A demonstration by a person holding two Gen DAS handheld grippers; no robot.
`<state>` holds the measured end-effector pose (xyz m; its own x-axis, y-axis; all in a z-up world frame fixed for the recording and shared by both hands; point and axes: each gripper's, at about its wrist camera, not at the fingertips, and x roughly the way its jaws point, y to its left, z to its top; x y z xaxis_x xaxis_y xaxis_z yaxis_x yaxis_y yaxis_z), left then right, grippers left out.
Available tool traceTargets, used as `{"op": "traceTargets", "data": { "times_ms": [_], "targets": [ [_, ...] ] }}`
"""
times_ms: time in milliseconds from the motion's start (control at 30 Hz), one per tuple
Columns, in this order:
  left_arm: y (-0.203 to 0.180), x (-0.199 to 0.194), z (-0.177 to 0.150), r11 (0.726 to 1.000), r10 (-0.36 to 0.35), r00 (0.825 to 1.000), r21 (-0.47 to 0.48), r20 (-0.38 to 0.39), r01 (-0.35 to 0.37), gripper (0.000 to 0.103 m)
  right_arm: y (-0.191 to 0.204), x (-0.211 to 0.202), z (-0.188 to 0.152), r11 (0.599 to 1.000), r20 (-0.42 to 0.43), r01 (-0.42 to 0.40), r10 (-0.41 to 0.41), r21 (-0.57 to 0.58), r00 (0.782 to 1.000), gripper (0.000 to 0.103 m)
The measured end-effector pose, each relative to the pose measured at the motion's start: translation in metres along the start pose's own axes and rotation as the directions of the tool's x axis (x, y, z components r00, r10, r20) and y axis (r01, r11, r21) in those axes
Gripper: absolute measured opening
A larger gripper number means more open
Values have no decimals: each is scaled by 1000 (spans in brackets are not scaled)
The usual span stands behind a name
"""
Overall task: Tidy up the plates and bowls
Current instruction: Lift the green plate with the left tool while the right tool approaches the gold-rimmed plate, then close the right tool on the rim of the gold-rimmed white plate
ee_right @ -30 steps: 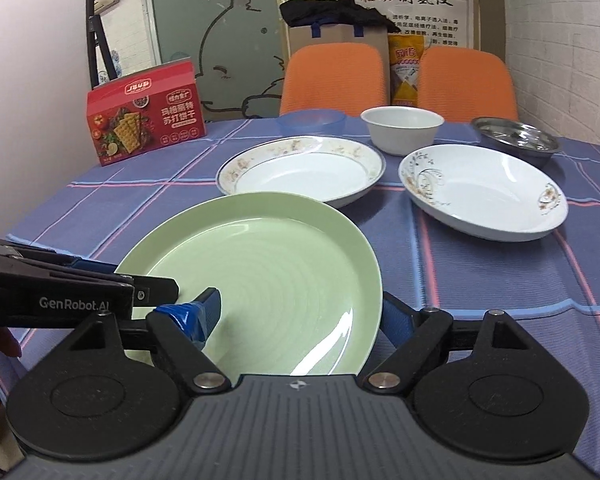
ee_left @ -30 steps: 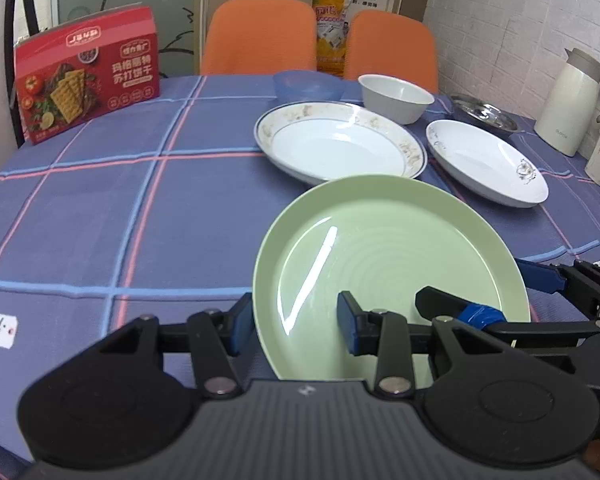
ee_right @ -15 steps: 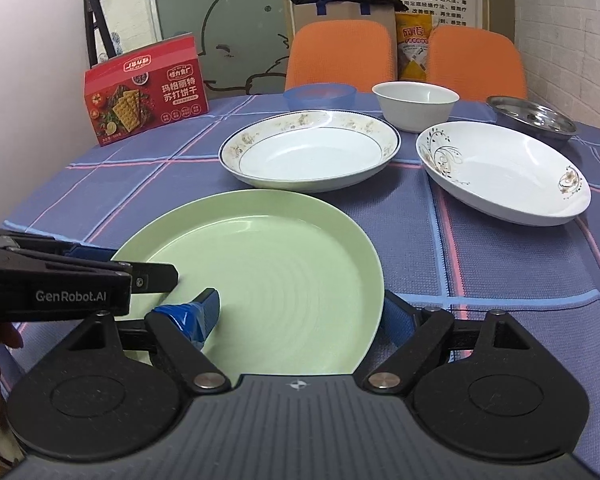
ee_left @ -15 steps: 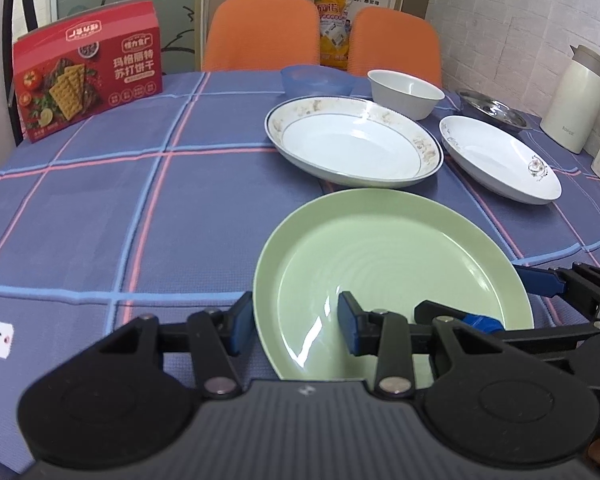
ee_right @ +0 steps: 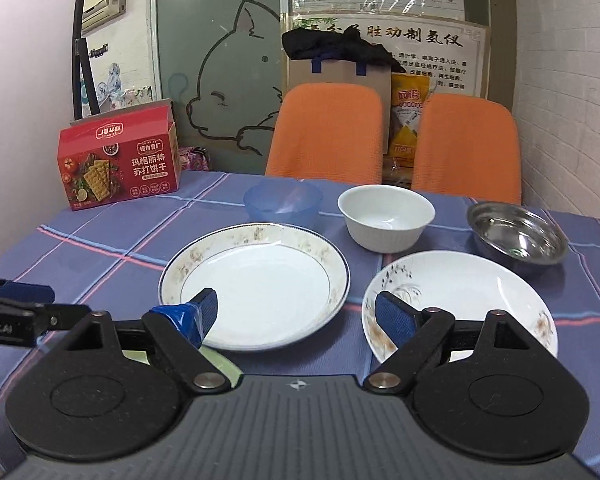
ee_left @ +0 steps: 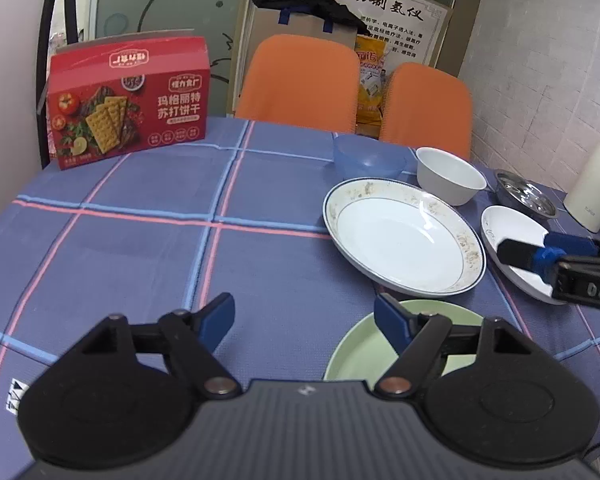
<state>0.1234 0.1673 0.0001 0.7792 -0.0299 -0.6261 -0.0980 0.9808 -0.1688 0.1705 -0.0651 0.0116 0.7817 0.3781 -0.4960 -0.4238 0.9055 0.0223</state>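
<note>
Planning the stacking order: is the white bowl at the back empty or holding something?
Empty. The right wrist view looks into the white bowl and shows only its bare glossy inside.

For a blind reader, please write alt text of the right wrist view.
The open right claw hovers over a gold-rimmed white plate and a floral white plate on a checked tablecloth. Behind stand three bowls: blue, white, steel.

The left black two-finger gripper with blue pads (ee_left: 304,322) hovers with its jaws spread wide, gripping nothing. The right black gripper with blue pads (ee_right: 296,316) hangs open too, fingers apart and empty, reaching forward on the left one's right side.
</note>
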Motion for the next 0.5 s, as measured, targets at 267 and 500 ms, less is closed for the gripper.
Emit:
{"op": "traceTargets", "data": {
  "times_ms": [267,500],
  "targets": [
    [12,37,5,1000,21,998,-17,-64,-23,77,-20,97,14,999,-139,-39,44,36,989,73],
    [22,64,24,999,25,997,-33,-79,-27,77,-3,121,16,1000,-182,-25,25,1,983,76]
  ]
}}
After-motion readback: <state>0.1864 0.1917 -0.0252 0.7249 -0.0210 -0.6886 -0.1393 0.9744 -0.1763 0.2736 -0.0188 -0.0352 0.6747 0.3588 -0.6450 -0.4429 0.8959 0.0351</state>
